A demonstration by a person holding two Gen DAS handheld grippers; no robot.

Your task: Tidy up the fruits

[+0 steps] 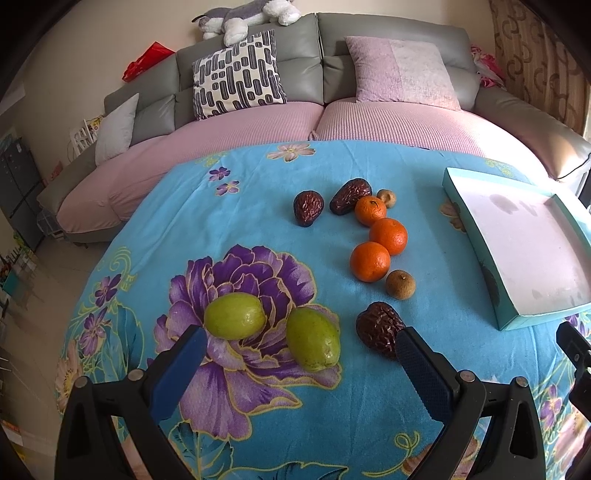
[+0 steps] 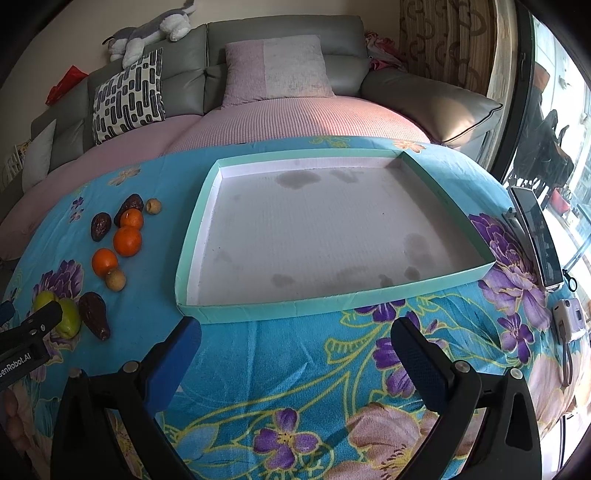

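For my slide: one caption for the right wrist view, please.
Open right hand-held gripper faces the empty teal tray; fruits lie left.

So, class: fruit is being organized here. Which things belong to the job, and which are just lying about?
Job:
green fruits
oranges
dark wrinkled fruits
small brown fruits
tray

Lying about:
phone
small white device
cushions
plush toy

Near left tabletop: two smooth green oval fruits [image 1: 273, 328] lie close together, a narrow gap between them.
Centre: three round orange mandarins [image 1: 380, 236] touch in a chain; brown wrinkled dates [image 1: 380, 328] and small tan longans [image 1: 400, 283] crowd them.
Right: shallow teal cardboard tray [image 2: 207, 225], its floor bare.
Far left: open flowered blue cloth [image 1: 236, 206].
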